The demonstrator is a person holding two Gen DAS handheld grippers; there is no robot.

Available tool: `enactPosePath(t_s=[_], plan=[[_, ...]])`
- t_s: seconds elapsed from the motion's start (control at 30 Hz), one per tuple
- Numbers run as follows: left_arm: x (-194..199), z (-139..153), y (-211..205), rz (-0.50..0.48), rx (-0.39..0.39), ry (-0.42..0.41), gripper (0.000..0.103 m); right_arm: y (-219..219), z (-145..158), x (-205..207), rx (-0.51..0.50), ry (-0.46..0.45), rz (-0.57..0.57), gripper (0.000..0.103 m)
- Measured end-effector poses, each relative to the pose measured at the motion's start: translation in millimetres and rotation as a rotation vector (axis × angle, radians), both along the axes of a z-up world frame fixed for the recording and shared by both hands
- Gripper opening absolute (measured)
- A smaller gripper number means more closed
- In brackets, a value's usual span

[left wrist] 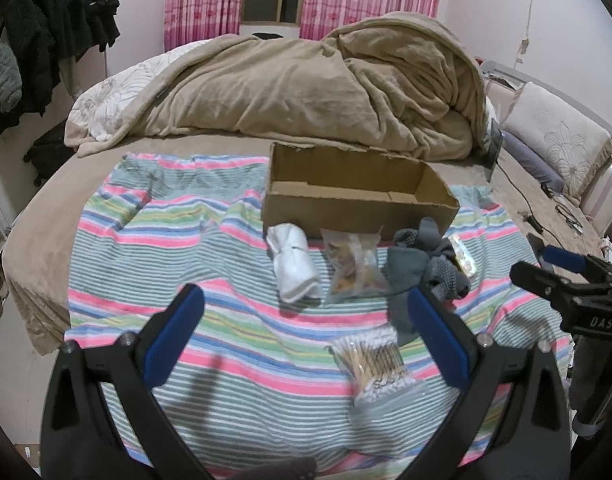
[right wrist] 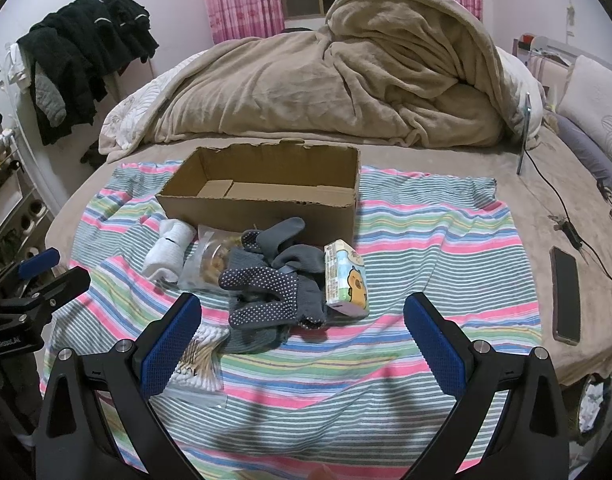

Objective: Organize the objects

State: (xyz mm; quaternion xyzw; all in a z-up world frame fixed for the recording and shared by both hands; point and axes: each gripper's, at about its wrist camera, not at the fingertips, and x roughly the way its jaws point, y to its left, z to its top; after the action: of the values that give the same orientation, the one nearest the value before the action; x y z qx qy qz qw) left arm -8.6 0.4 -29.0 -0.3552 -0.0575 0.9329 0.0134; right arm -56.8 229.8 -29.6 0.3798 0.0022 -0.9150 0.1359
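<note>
An open, empty cardboard box (left wrist: 357, 204) (right wrist: 262, 196) stands on a striped towel (left wrist: 186, 216) (right wrist: 425, 232) on the bed. In front of it lie a white rolled sock (left wrist: 294, 264) (right wrist: 168, 254), a clear snack bag (left wrist: 355, 264) (right wrist: 210, 264), grey dotted gloves (left wrist: 425, 264) (right wrist: 270, 284), a tissue pack with a cartoon animal (right wrist: 345, 276) (left wrist: 463, 258) and a bag of cotton swabs (left wrist: 379, 364) (right wrist: 198, 360). My left gripper (left wrist: 306, 316) is open and empty, above the towel short of the items. My right gripper (right wrist: 302, 320) is open and empty, just short of the gloves.
A heaped beige blanket (left wrist: 306, 84) (right wrist: 345, 72) lies behind the box. A phone (right wrist: 565, 294) and cables (right wrist: 565, 220) lie right of the towel. Pillows (left wrist: 557, 140) sit at the far right. Dark clothes (left wrist: 46, 32) hang at left.
</note>
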Motion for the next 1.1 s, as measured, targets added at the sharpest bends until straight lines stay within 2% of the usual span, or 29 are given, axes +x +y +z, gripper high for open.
enactPosePath(t_s=[0.4, 0.63, 0.87, 1.1], plan=[[-7, -1, -3, 0.004, -0.01, 0.0, 0.102, 4, 1, -7, 0.006, 0.004, -0.009, 0.103], [-34, -13, -9, 0.003, -0.005, -0.021, 0.102, 15, 0, -30, 0.022, 0.012, -0.048, 0.103], [-68, -37, -9, -0.019, 0.0, -0.053, 0.102, 33, -26, -68, 0.006, -0.051, -0.074, 0.103], [-101, -69, -3, -0.032, -0.024, -0.151, 0.102, 36, -55, -91, -0.016, -0.126, -0.068, 0.095]])
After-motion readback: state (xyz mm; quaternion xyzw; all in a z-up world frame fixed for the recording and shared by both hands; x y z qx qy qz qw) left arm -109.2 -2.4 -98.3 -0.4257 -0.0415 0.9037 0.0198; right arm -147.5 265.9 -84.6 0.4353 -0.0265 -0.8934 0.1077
